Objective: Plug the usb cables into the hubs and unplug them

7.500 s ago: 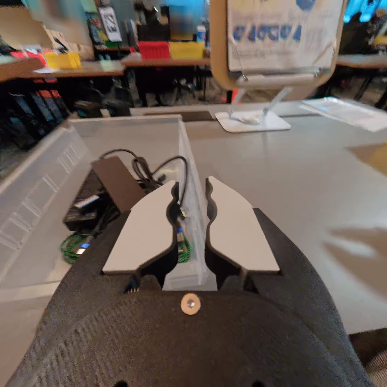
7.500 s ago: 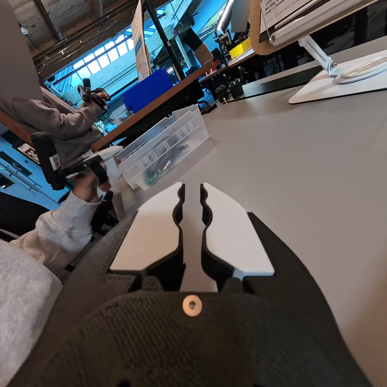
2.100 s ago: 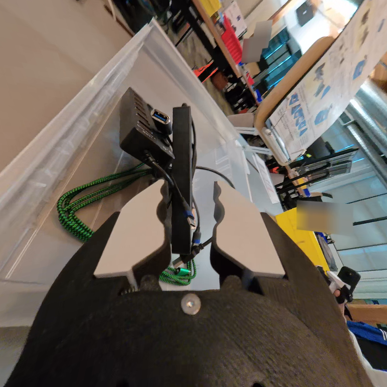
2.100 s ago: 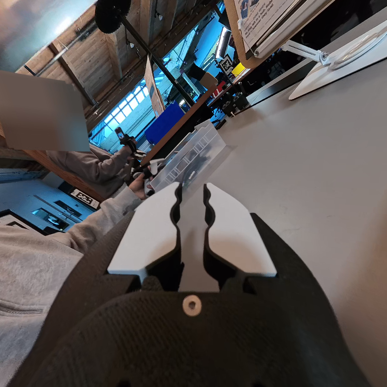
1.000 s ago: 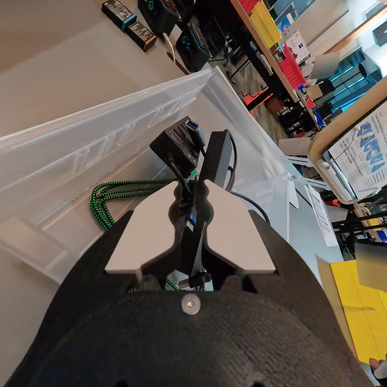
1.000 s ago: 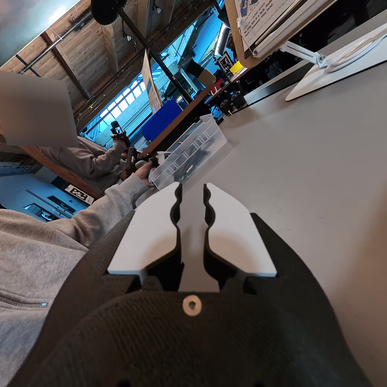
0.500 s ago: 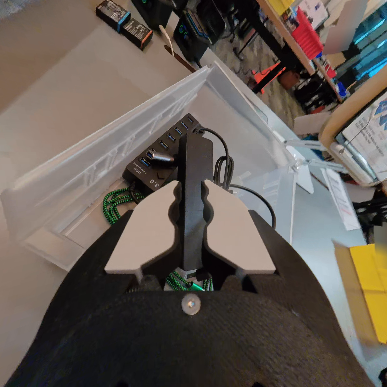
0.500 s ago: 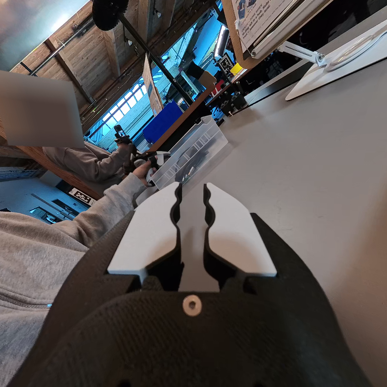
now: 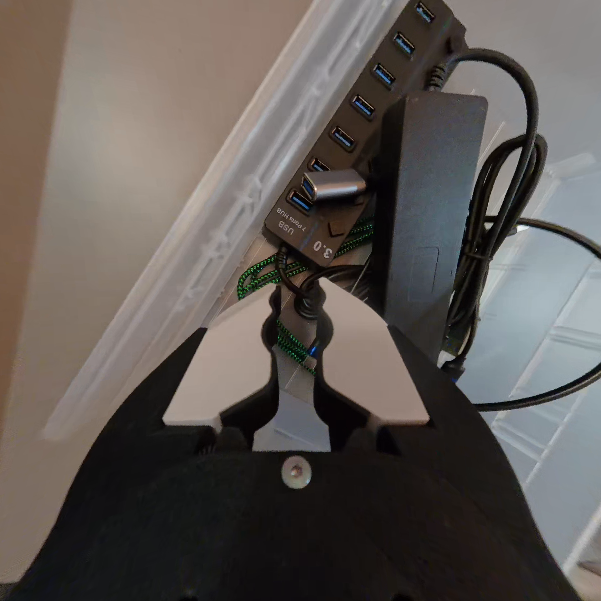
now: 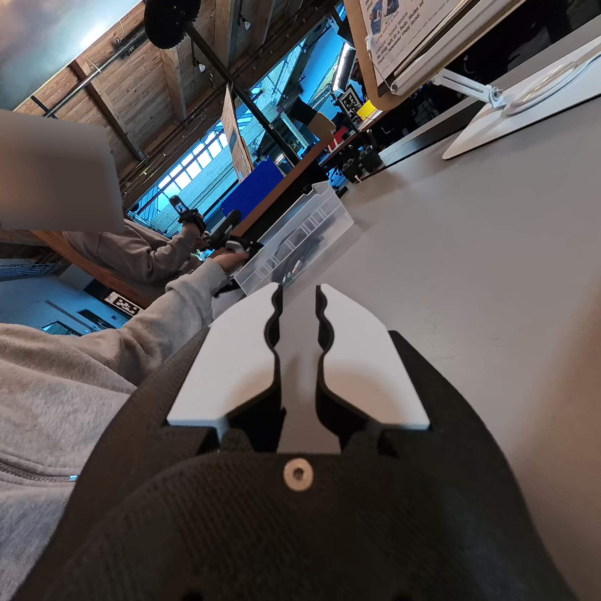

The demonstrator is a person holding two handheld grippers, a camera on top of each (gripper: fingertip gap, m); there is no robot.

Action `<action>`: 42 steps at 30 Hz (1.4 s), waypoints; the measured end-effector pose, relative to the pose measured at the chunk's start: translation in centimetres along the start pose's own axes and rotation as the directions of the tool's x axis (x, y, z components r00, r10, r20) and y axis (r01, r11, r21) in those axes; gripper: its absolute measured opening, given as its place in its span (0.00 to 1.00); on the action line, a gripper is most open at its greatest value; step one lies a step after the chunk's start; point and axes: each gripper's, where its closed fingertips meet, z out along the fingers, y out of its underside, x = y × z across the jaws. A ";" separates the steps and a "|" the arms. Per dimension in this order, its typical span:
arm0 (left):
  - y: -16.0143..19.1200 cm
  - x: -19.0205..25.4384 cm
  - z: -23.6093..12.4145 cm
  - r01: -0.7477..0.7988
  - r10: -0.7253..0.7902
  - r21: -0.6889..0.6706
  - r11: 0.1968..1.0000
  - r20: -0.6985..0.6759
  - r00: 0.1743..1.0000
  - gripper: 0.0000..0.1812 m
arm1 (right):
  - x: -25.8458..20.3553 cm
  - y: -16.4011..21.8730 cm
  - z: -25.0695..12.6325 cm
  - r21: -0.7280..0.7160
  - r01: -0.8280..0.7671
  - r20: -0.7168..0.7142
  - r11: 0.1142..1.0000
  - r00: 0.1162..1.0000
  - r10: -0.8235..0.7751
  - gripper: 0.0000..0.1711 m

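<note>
In the left wrist view, a long black USB hub [image 9: 361,143] with several blue ports lies in a clear plastic bin [image 9: 227,208]. A grey metal USB plug [image 9: 335,188] rests across it. A second black hub [image 9: 432,201] stands on its edge to the right. My left gripper [image 9: 297,294] is low in the bin, jaws slightly apart, with a loop of black cable [image 9: 305,305] between the fingertips, against the right finger. A green braided cable [image 9: 260,279] runs under it. My right gripper [image 10: 298,287] is slightly open and empty above the grey table [image 10: 471,260].
A coiled black cable bundle [image 9: 487,227] fills the bin's right side. In the right wrist view the bin [image 10: 312,234] sits at the table's far left, with a hand [image 10: 227,260] at its end. A white stand base [image 10: 520,123] is at the back right.
My left gripper has dropped closer into the bin. The upright black hub that was between its fingers now stands to the right, and a cable loop sits between the tips. The right gripper has not moved.
</note>
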 end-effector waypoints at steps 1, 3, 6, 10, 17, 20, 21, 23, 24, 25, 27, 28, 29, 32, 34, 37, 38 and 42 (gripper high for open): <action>0.0 -0.1 0.3 0.031 -0.032 -0.013 0.999 -0.026 0.999 0.11 | 0.0 0.0 0.0 0.000 -0.004 0.001 1.000 1.000 0.004 0.11; -0.2 -0.2 0.8 0.070 -0.072 -0.027 0.997 -0.053 0.996 0.11 | 0.1 0.0 0.0 0.003 -0.009 0.001 1.000 1.000 0.009 0.11; 0.1 -1.5 1.6 0.011 -0.008 -0.059 0.998 0.060 0.998 0.09 | 0.2 -0.1 0.0 0.004 -0.011 0.000 1.000 1.000 0.011 0.11; 0.5 -1.5 1.9 -0.059 0.067 -0.077 0.995 0.096 0.993 0.06 | 0.4 -0.2 -0.1 0.006 -0.022 0.000 1.000 1.000 0.022 0.11; -1.5 -0.5 -1.7 -0.040 0.045 0.194 0.980 -0.022 0.999 0.04 | 0.9 -0.5 -0.4 0.019 -0.043 -0.007 0.999 0.999 0.043 0.11; -3.3 -0.7 -5.7 -0.112 0.101 0.351 0.930 0.047 0.994 0.03 | 0.9 -0.5 -0.4 0.022 -0.051 -0.004 0.998 0.999 0.051 0.11; -4.0 -0.4 -7.2 -0.170 0.150 0.397 0.902 0.080 0.985 0.03 | 0.8 -0.5 -0.4 0.021 -0.051 -0.002 0.998 0.999 0.051 0.11; -5.0 0.5 -10.0 -0.239 0.198 0.457 0.857 0.136 0.971 0.03 | 0.7 -0.4 -0.3 0.017 -0.046 -0.001 0.999 0.999 0.046 0.11; -5.6 1.6 -11.2 -0.268 0.228 0.493 0.828 0.140 0.963 0.02 | 0.6 -0.3 -0.3 0.015 -0.044 0.001 0.999 0.999 0.044 0.11; -6.1 2.4 -12.4 -0.297 0.248 0.523 0.799 0.164 0.955 0.02 | 0.5 -0.3 -0.3 0.014 -0.040 0.002 0.999 0.999 0.040 0.11; -7.1 4.4 -14.5 -0.374 0.301 0.570 0.731 0.222 0.927 0.03 | 0.3 -0.2 -0.3 0.011 -0.032 0.004 0.999 0.999 0.032 0.11; -7.7 5.3 -15.6 -0.415 0.322 0.588 0.694 0.262 0.910 0.02 | 0.3 -0.2 -0.3 0.010 -0.027 0.004 1.000 1.000 0.027 0.11; -8.2 6.1 -16.6 -0.450 0.339 0.603 0.659 0.297 0.893 0.03 | 0.2 -0.3 -0.3 0.011 -0.022 0.003 1.000 1.000 0.021 0.11; -10.0 8.1 -19.7 -0.500 0.355 0.651 0.571 0.353 0.866 0.03 | 0.0 -0.3 -0.3 0.014 -0.008 0.002 1.000 1.000 0.008 0.11; -11.1 8.9 -21.4 -0.507 0.357 0.674 0.538 0.362 0.861 0.03 | -0.1 -0.4 -0.4 0.017 -0.005 0.004 1.000 1.000 0.005 0.11; -12.2 9.7 -23.3 -0.510 0.357 0.703 0.496 0.371 0.858 0.03 | -0.2 -0.4 -0.4 0.019 -0.003 0.005 1.000 1.000 0.003 0.11; -12.4 10.0 -23.9 -0.512 0.355 0.715 0.476 0.376 0.856 0.03 | -0.3 -0.4 -0.4 0.018 -0.002 0.004 1.000 1.000 0.001 0.11; -12.1 12.3 -27.9 -0.490 0.352 0.805 0.333 0.376 0.857 0.03 | -0.3 -0.3 -0.4 0.014 0.005 0.002 1.000 1.000 -0.005 0.11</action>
